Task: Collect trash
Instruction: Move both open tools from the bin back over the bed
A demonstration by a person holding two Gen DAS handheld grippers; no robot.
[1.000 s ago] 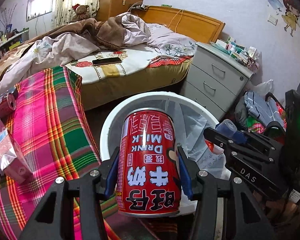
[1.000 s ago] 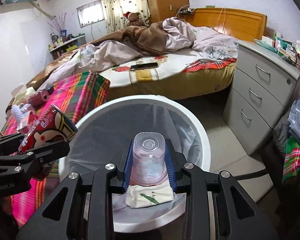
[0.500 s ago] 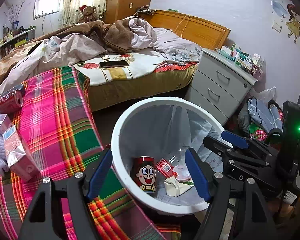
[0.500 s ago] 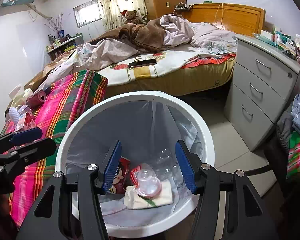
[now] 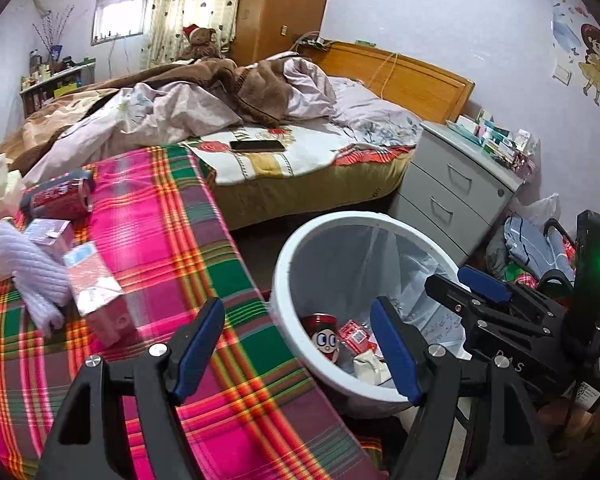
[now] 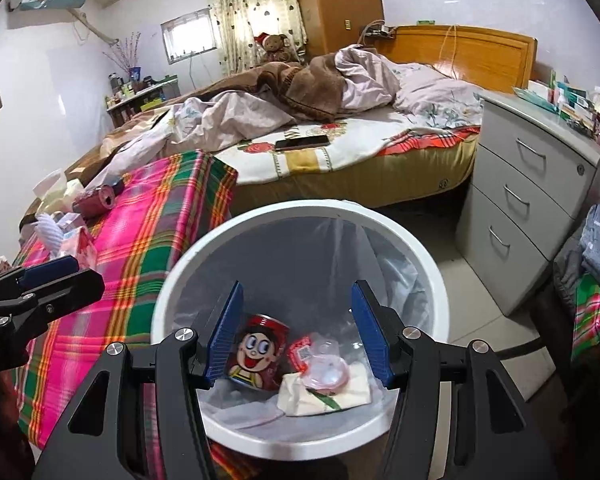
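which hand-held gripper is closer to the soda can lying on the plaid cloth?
Left. The left hand-held gripper hangs over the plaid cloth's edge; the right hand-held gripper is over the bin, farther from the soda can.

A bedroom in daylight: an unmade bed (image 6: 340, 120) with a wooden headboard (image 6: 480, 56) stands against pale lilac walls (image 5: 440, 20). A grey chest of drawers (image 6: 524, 196) sits beside it on a tiled floor (image 6: 480, 300). A small window (image 6: 188, 36) and patterned curtains (image 6: 252, 12) admit light beside a wooden wardrobe (image 6: 336, 4); a cluttered shelf (image 6: 140, 92), indistinct at this distance, lines the far wall.
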